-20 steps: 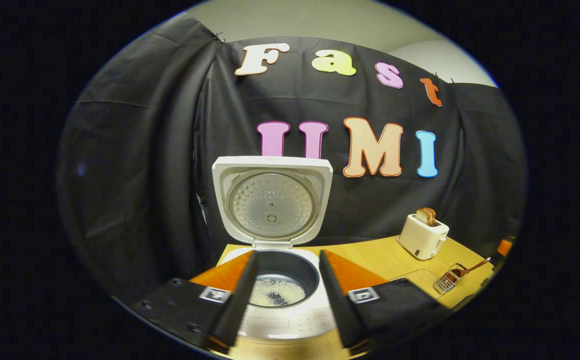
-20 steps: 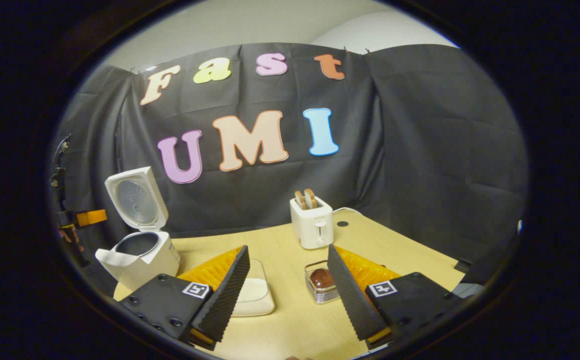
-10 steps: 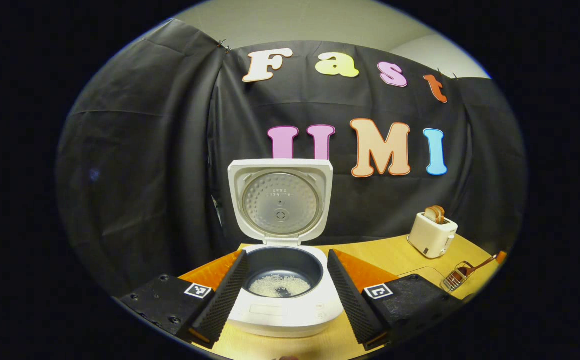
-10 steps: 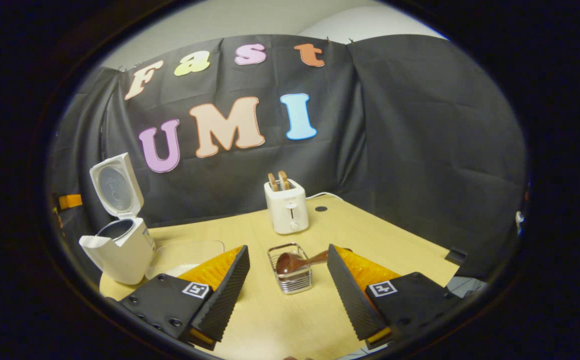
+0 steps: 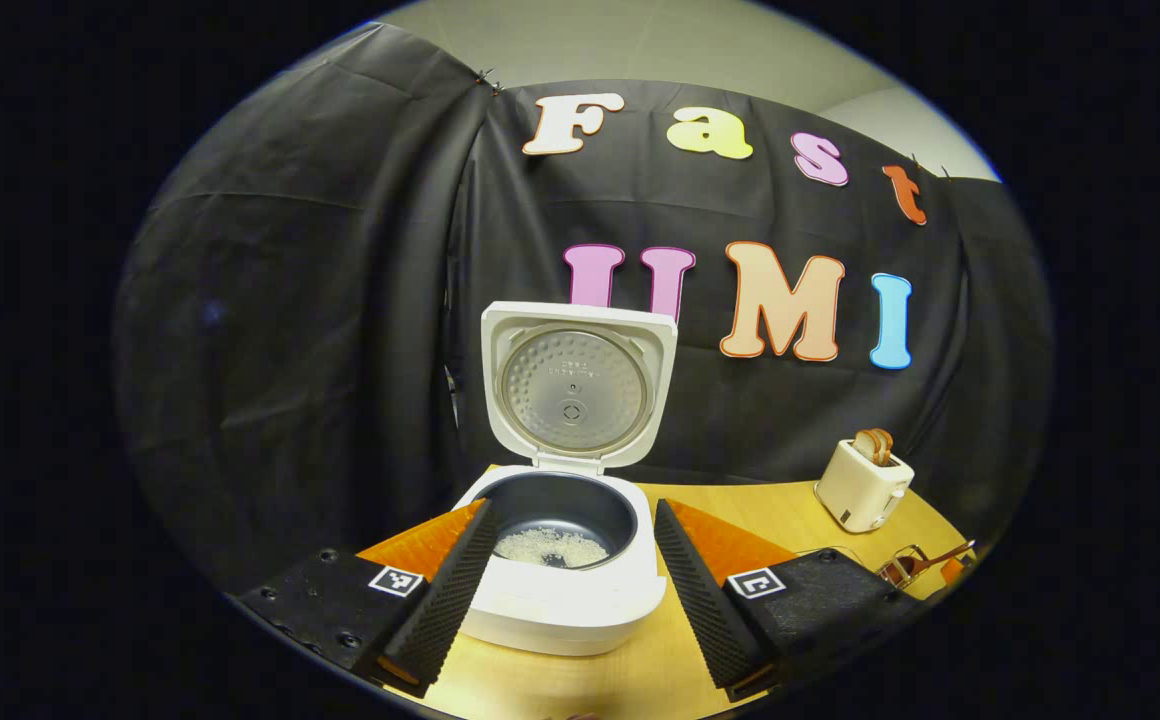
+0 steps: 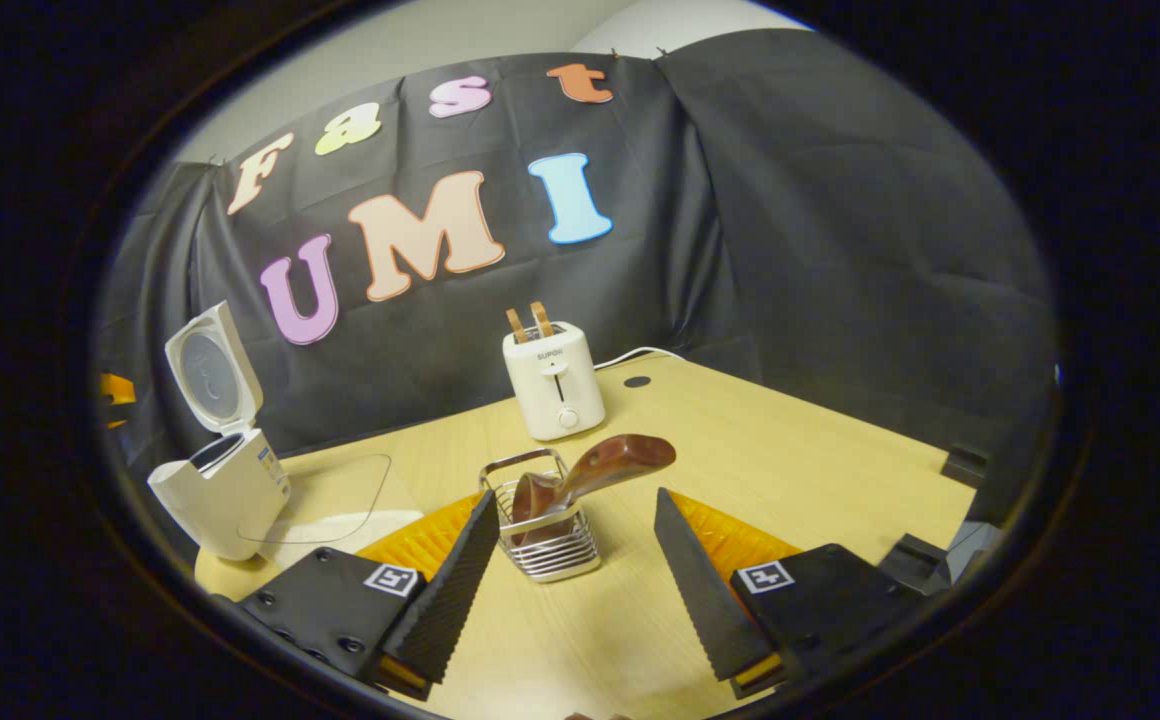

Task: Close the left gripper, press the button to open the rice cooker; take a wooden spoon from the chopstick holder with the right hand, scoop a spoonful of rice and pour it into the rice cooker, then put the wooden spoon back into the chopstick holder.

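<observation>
With the cooker [image 5: 560, 560] lid up, rice inside, and the spoon [image 6: 590, 470] leaning in the holder [image 6: 543, 535], both grippers [image 6: 575, 570] gaped empty; a bump could tip that holder.

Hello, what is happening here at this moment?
A person works with two hand-held tongs. The rice cooker stands open with its lid up and a little rice in the pot. The wooden spoon sits in the chopstick holder. The left tongs and right tongs are both open and hold nothing.
</observation>
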